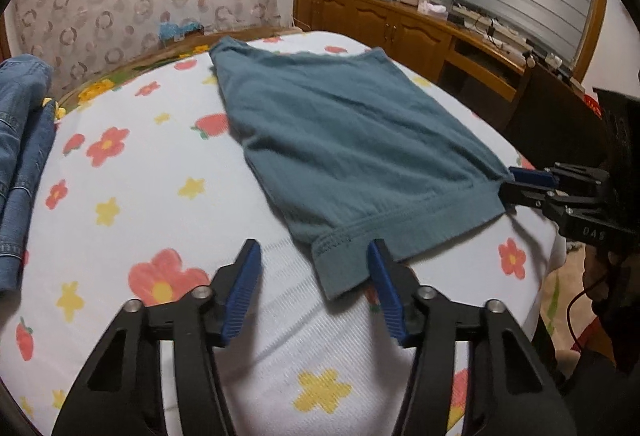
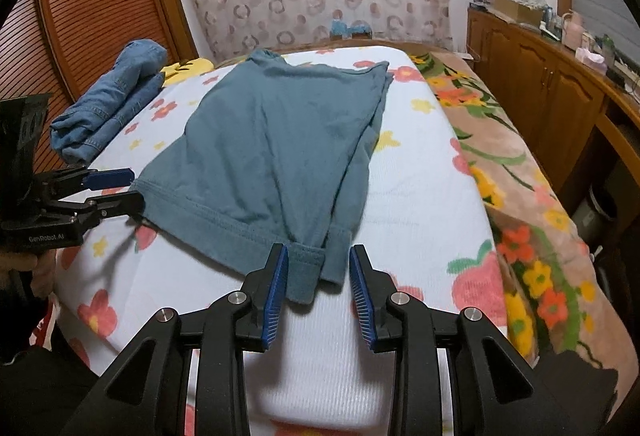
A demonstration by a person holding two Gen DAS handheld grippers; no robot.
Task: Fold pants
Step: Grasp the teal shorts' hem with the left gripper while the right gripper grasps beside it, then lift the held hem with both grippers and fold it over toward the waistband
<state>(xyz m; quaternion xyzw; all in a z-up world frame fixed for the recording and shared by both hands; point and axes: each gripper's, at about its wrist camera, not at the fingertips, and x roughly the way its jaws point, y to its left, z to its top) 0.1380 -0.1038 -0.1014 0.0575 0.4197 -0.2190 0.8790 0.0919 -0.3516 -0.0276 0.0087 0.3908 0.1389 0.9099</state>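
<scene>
Teal pants (image 1: 340, 132) (image 2: 264, 156) lie flat on the flowered bed sheet (image 1: 140, 196) (image 2: 420, 204), waistband nearest the cameras. My left gripper (image 1: 314, 256) stands open around the waistband's left corner; the cloth lies close to its right finger with a wide gap to the other. In the right wrist view the left gripper (image 2: 130, 189) shows at that corner from the side. My right gripper (image 2: 319, 262) is open around the waistband's right corner, with a gap beside its right pad. The left wrist view shows the right gripper (image 1: 508, 186) at that corner.
Folded blue jeans (image 1: 20, 156) (image 2: 108, 104) lie at the bed's left side. A brown flowered blanket (image 2: 520, 176) covers the bed's right edge. A wooden cabinet (image 1: 400, 28) (image 2: 540, 84) with clutter on top stands along the right wall. A patterned curtain hangs behind the bed.
</scene>
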